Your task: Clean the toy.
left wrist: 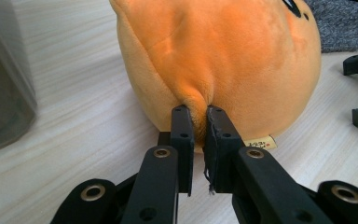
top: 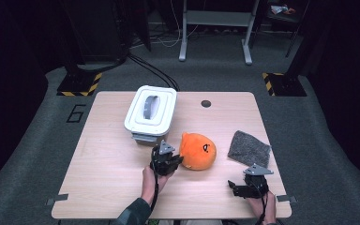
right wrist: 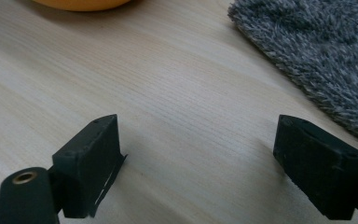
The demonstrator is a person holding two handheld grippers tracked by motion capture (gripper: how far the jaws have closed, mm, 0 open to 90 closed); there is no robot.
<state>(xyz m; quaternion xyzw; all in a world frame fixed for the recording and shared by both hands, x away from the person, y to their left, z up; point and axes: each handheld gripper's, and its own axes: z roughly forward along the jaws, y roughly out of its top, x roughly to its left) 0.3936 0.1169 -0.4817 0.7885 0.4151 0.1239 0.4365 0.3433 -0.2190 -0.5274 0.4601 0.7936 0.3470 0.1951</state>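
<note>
- The bench (top: 108, 187) is a light wood top with round corners. It has a small dark hole (top: 206, 103) near its far edge.
- The room around it is dark. The floor (top: 37, 154) is grey carpet, with a number 6 (top: 77, 113) marked on it to the left of the bench.
- Black cables (top: 152, 70) run over the floor behind the bench, and white frame legs (top: 215, 28) stand farther back.
- Yellow and black striped feet (top: 79, 84) sit on the floor near the two far corners of the bench.
- A white box with a grey handle on its lid (top: 151, 112) sits on the far left part of the bench.
- The orange plush toy (top: 198, 151) lies on the bench near the middle, just in front of the box and to its right.
- The left hand-held gripper (top: 178, 160) is clenched on a fold at the left side of the toy. In the left gripper view, the soft cloth is pinched between its black jaws.
- A grey fuzzy cloth (top: 249, 148) lies flat to the right of the toy, near the right edge.
- The right hand-held gripper (top: 231, 186) rests low near the front right corner. Its jaws are spread wide with bare wood between them.
- The front left part of the bench is bare wood with lots of room to move.
</note>
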